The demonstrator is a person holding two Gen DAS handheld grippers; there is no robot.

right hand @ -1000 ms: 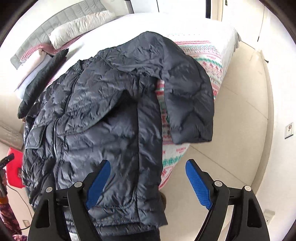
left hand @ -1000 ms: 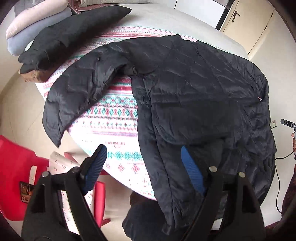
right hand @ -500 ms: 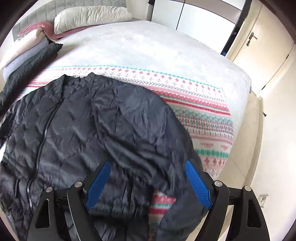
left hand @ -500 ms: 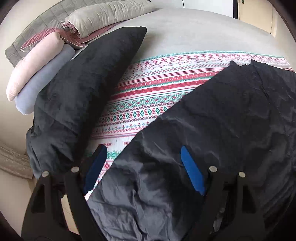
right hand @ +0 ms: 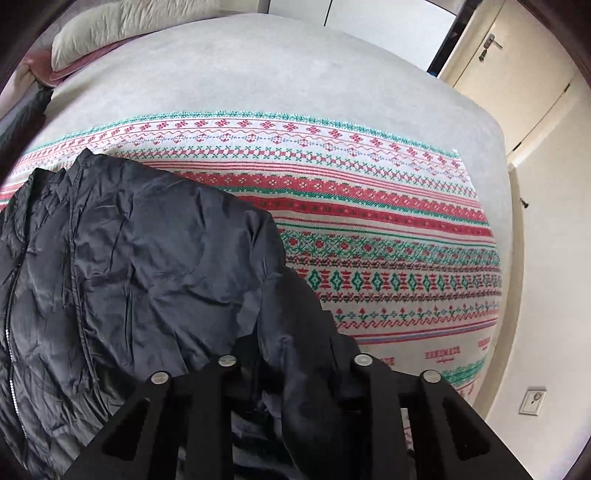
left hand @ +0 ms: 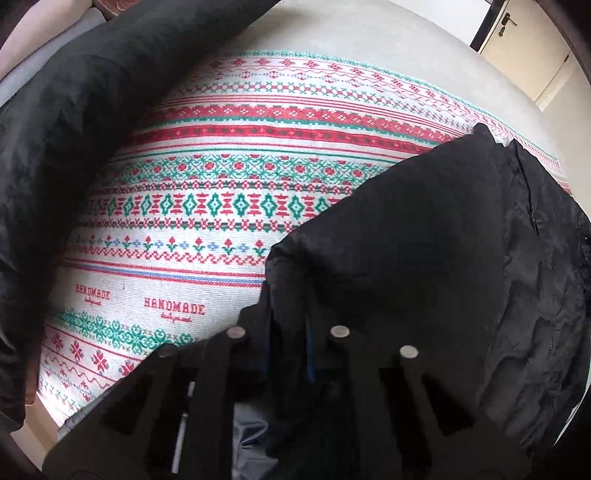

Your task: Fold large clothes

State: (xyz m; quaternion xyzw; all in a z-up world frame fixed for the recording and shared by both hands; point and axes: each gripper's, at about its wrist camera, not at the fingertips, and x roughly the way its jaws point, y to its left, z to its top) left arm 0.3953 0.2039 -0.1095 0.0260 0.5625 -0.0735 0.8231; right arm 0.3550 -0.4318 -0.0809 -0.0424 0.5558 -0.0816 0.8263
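A black quilted jacket [left hand: 436,236] lies front up on a patterned blanket [left hand: 221,206] on the bed. My left gripper [left hand: 288,332] is shut on the jacket's left sleeve, with fabric bunched between the blue pads. In the right wrist view the jacket [right hand: 129,258] shows its zipper at the left. My right gripper [right hand: 291,365] is shut on the jacket's right sleeve, and fabric covers the fingertips.
Another dark garment [left hand: 66,147] lies along the left of the bed. Pillows [right hand: 110,33] are stacked at the head. The grey mattress [right hand: 258,74] lies beyond the blanket. A door [right hand: 517,74] and a wall socket [right hand: 532,400] are at the right.
Both grippers came down from above the bed onto the jacket's sleeves and closed on them. They were open half a second ago.
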